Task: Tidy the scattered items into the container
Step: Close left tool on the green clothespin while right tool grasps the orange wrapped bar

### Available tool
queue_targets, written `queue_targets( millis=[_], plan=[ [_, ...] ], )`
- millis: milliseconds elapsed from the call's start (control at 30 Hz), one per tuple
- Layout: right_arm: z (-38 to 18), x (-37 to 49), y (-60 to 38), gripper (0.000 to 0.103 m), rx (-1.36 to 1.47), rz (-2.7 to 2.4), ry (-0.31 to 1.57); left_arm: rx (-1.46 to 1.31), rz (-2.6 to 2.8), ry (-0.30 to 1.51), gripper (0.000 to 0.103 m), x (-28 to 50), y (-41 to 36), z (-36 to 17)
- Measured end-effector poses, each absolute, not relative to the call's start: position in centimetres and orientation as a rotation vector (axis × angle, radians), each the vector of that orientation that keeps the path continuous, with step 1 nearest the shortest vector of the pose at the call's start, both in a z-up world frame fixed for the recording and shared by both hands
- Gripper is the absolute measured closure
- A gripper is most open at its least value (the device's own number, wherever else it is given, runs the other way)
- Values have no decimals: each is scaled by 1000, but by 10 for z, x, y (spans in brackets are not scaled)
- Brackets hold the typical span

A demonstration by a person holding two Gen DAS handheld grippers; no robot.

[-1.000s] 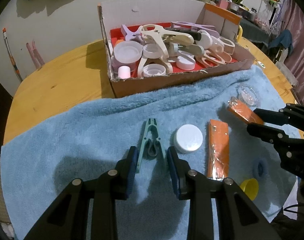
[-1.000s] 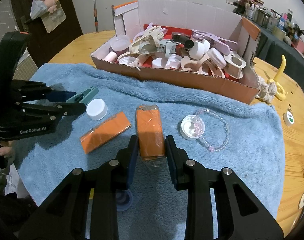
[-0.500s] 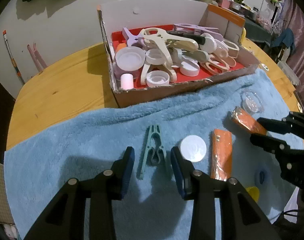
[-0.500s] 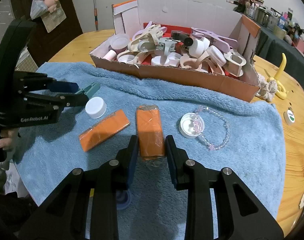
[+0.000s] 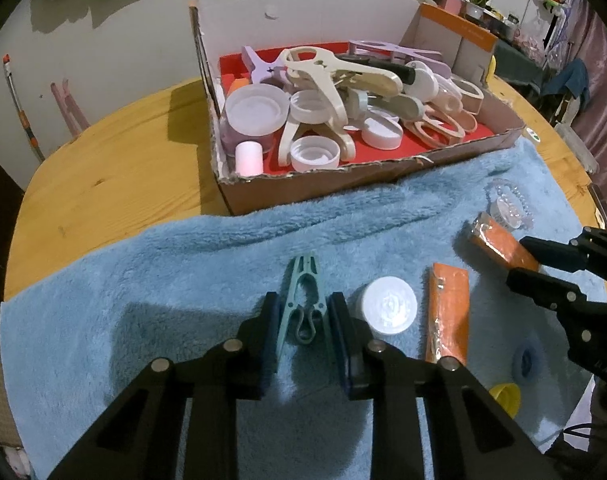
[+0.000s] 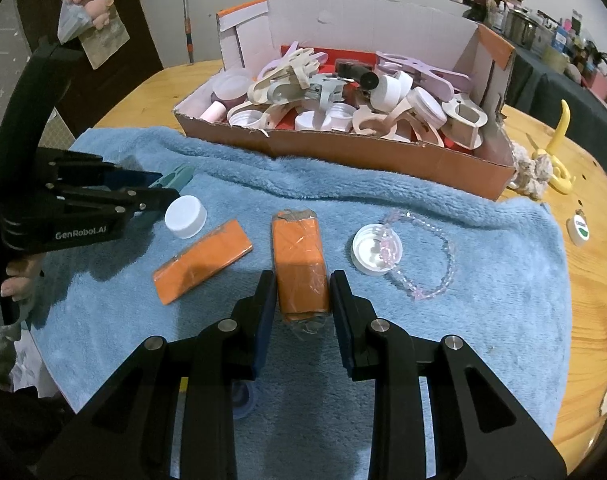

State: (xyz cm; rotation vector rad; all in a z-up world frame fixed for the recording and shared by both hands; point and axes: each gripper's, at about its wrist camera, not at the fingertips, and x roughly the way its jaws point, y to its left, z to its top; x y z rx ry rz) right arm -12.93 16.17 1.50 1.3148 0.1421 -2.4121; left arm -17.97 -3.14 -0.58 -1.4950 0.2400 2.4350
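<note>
A green clothes peg (image 5: 303, 296) lies on the blue towel (image 5: 183, 280). My left gripper (image 5: 303, 312) is closing on it, and its pads press the peg's two handles. In the right wrist view the peg's tip (image 6: 179, 174) pokes out past the left gripper (image 6: 165, 194). My right gripper (image 6: 301, 292) is shut on an orange packet (image 6: 299, 256) that rests on the towel. The cardboard box (image 5: 323, 192) stands behind the towel, full of caps, lids and large clips.
Loose on the towel are a white cap (image 5: 389, 310), a second orange packet (image 5: 449, 312), a clear lid with a bead bracelet (image 6: 375, 250), a yellow cap (image 5: 505, 396) and a blue ring (image 5: 525, 360). A yellow toy (image 6: 559, 148) lies on the wooden table right of the box.
My left gripper slid forward around the green peg, widened slightly, then narrowed onto its handles. The right gripper and its orange packet have not moved.
</note>
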Motion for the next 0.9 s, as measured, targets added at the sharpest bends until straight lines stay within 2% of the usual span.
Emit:
queue_targets(
  millis=[900],
  plan=[
    [42, -130, 158, 77, 1245, -2441, 162, -1383, 2488, 165, 77, -173, -33, 36]
  ],
)
